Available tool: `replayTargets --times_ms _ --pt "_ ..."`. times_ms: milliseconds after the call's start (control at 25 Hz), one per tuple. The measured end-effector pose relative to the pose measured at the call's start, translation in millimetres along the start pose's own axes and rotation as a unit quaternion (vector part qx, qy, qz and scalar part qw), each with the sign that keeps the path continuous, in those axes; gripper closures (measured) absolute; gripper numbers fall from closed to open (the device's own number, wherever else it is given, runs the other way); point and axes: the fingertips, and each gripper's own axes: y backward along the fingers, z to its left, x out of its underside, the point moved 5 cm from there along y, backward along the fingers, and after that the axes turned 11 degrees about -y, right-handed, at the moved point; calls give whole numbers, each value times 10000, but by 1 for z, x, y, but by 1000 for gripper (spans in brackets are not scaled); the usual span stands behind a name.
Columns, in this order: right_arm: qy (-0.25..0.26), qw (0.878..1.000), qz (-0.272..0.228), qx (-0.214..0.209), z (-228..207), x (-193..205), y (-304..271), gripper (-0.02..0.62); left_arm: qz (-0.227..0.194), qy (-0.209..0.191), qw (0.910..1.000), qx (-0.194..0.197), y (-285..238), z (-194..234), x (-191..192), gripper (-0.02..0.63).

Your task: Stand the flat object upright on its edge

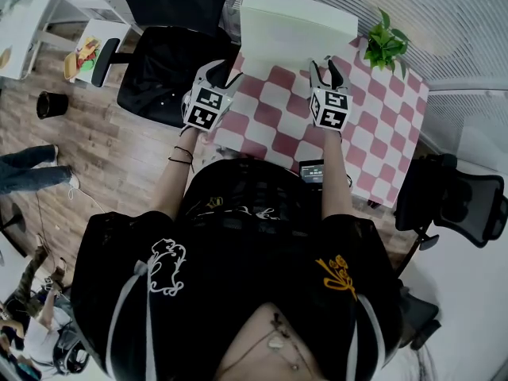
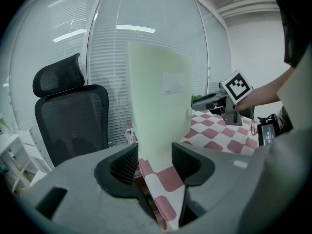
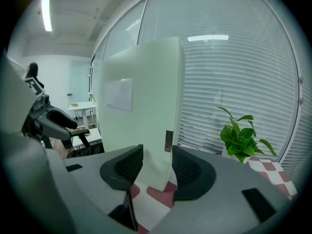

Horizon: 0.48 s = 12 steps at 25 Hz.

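The flat object is a pale green-white board with a small label on its face. It stands upright on its long edge at the far side of the pink-and-white checked table. My left gripper holds its lower left corner. In the left gripper view the board fills the space between the pads of that gripper. My right gripper straddles the lower right corner. In the right gripper view the board sits between both pads of that gripper, and I see no gap.
A potted green plant stands at the table's far right corner. A black device lies at the near edge. One black office chair is left of the table, another right. Window blinds run behind the table.
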Motion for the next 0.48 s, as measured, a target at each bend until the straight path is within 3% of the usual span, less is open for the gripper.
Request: replayTargets --times_ms 280,480 --pt "-291 9992 -235 -132 21 -12 27 408 -232 93 9996 110 17 -6 -10 396" --pt "-461 9977 -313 -380 49 -14 50 419 -319 -63 9991 270 29 -16 -18 396"
